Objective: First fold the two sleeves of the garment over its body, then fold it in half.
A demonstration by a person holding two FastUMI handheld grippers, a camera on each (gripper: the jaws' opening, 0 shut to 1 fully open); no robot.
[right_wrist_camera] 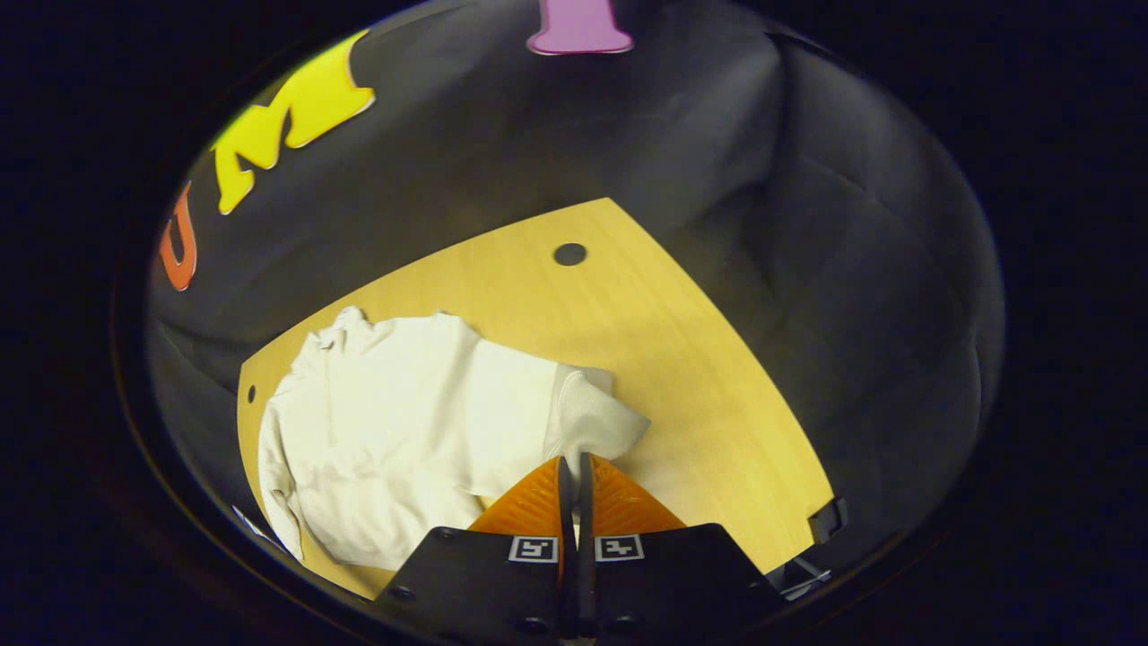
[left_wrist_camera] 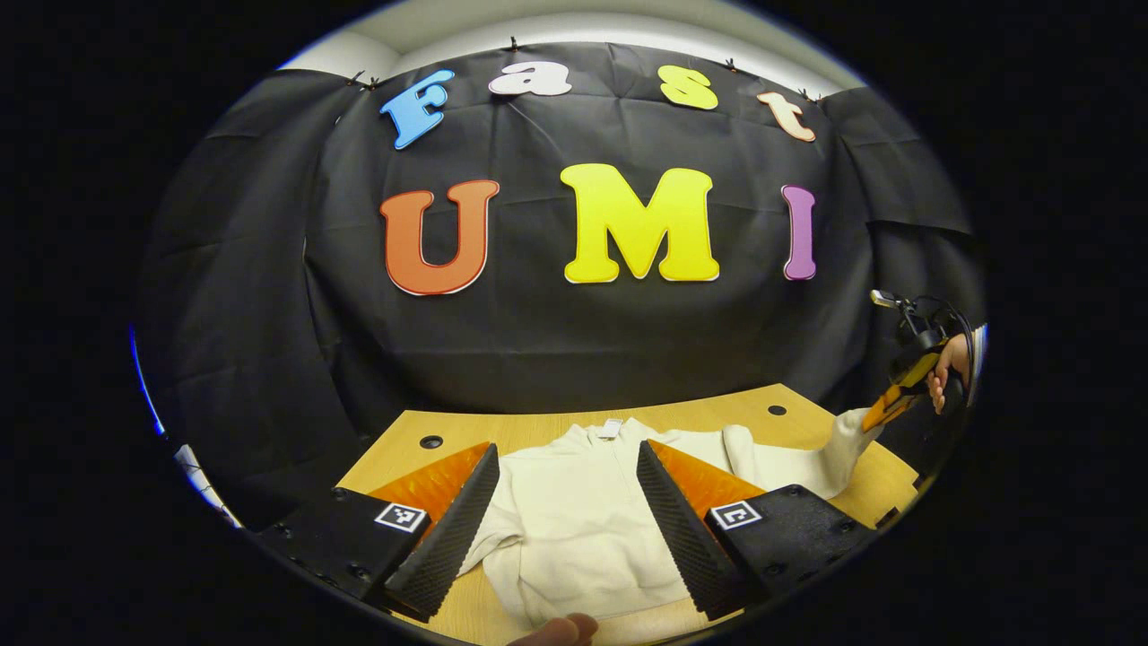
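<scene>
Our right gripper [right_wrist_camera: 574, 467] is clamped on one sleeve [right_wrist_camera: 596, 422], lifted off the table [right_wrist_camera: 700, 359]; our left gripper [left_wrist_camera: 567, 475] hovers with fingers spread apart. We see one cream garment [left_wrist_camera: 574, 520] lying flat on the wooden table, its other sleeve [right_wrist_camera: 273, 484] alongside the body.

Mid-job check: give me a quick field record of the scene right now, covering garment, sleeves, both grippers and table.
garment: white sweatshirt lying flat on the table
table: light wooden top with round cable holes
right sleeve: cuff end lifted off the table, pinched by the right gripper
left sleeve: lies along the garment's side, looks not yet folded over
right gripper: jaws shut on the sleeve
left gripper: jaws wide open, above the sweatshirt's body
</scene>
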